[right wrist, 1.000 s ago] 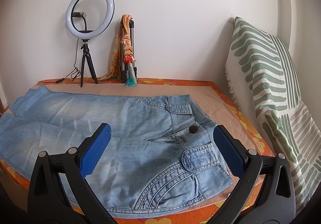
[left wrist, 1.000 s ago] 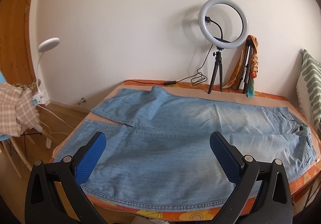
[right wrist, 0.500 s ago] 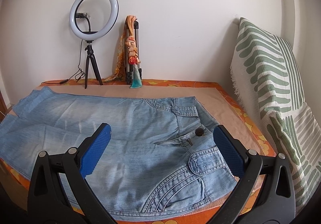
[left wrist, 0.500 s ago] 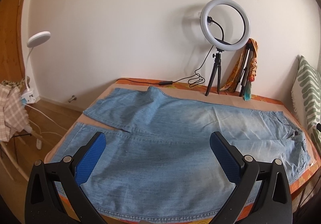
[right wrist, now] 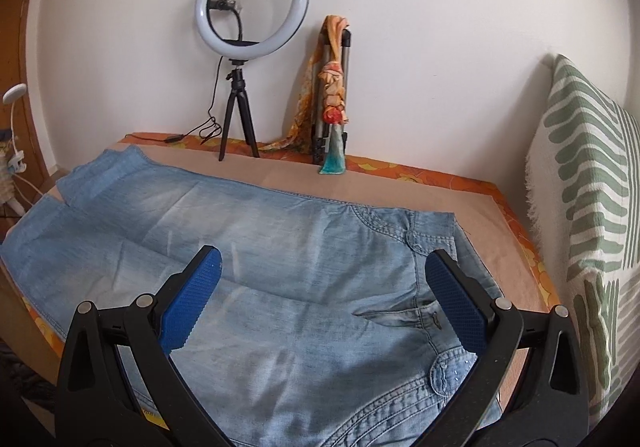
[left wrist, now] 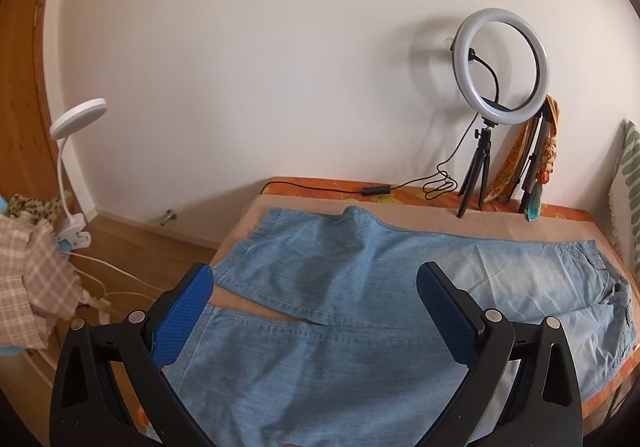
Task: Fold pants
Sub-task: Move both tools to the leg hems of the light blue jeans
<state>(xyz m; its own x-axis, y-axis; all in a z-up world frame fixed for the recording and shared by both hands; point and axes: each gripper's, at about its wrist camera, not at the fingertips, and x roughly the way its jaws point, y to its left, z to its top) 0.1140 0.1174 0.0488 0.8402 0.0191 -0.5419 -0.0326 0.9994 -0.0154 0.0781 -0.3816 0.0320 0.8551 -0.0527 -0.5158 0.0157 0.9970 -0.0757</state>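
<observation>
Pants flat on orange-edged table, white wall

jeans: near edge cut off | cushion: right side cut off

Readable text: I find none in either wrist view.
Pants: I see stitching, a button and small studs on a pocket flap, but no brand tag or lettering I can read.
Ring light: I make out no maker's name or numbers on the ring or its tripod.
Pillow: I see a green-and-white pattern only, no words.
Table cover: I see an orange floral print, no writing.
Yellow patch at the near edge, right wrist view: it is too small and cut off for me to tell whether it carries print.
</observation>
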